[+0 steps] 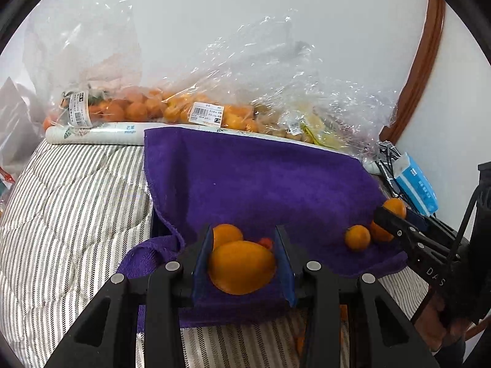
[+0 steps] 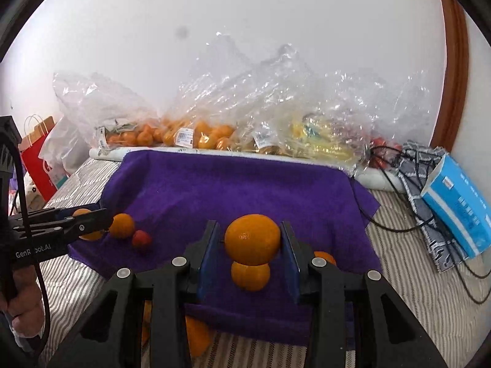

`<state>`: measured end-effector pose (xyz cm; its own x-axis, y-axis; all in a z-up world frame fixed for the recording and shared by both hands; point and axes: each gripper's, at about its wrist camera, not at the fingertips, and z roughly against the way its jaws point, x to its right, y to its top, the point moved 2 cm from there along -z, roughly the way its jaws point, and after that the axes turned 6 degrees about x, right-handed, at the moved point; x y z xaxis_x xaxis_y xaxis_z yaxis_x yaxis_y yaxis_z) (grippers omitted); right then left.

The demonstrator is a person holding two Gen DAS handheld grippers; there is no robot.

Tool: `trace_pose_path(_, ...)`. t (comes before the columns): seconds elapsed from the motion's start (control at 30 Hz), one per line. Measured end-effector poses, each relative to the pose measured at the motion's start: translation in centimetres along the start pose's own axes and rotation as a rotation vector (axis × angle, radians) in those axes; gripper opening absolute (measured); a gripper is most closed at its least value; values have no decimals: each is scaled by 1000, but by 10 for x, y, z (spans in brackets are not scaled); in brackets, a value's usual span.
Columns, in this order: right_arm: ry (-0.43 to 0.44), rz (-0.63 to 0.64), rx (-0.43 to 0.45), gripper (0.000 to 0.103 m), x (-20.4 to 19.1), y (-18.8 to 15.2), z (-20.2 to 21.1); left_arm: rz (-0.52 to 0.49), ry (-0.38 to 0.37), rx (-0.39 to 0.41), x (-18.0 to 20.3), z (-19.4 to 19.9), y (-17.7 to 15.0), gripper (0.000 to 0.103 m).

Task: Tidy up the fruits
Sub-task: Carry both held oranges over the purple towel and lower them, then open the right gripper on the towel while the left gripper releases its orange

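Purple towel (image 1: 264,184) is carrying the loose fruit. We are clamping one orange (image 1: 242,266) in the left gripper (image 1: 244,263) at 6 o'clock. The right gripper (image 2: 250,253) is pinching another orange (image 2: 252,239), partly closed.

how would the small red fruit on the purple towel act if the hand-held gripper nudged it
The small red fruit looks round and sits loose, so it would probably roll. The purple towel has a soft pile that would likely slow it. It lies close to an orange, so a nudge that way may bump the orange. Being so small, it is probably light.
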<state>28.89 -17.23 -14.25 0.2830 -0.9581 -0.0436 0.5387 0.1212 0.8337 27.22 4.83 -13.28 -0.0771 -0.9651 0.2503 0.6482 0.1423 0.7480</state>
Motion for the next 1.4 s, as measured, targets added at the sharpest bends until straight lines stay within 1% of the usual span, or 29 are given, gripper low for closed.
trace_pose_path(0.23, -1, -3, -26, 39, 3, -9, -12, -7, 9, -14, 1, -8, -4, 38)
trace_pose_path(0.4, -10, 11, -34, 39, 3, -13, -14, -24, 3, -20, 6, -10, -7, 38)
trace_pose_path(0.53, -19, 28, -44, 39, 2, -15, -15, -18, -9, -33, 7, -12, -8, 38)
trace_pose_path(0.63, -10, 18, -56, 39, 2, -16, -16, -15, -8, -34, 6, -12, -8, 38)
trace_pose_path(1.13, -19, 5, -61, 39, 7, -17, -14, -31, 0, -28, 7, -14, -9, 37)
trace_pose_path(1.33, -23, 11, -58, 40, 6, -17, -13, -31, -16, -35, 9, -13, -10, 37)
trace_pose_path(1.4, -22, 7, -58, 42, 7, -16, -13, -32, -23, -35, 9, -13, -9, 38)
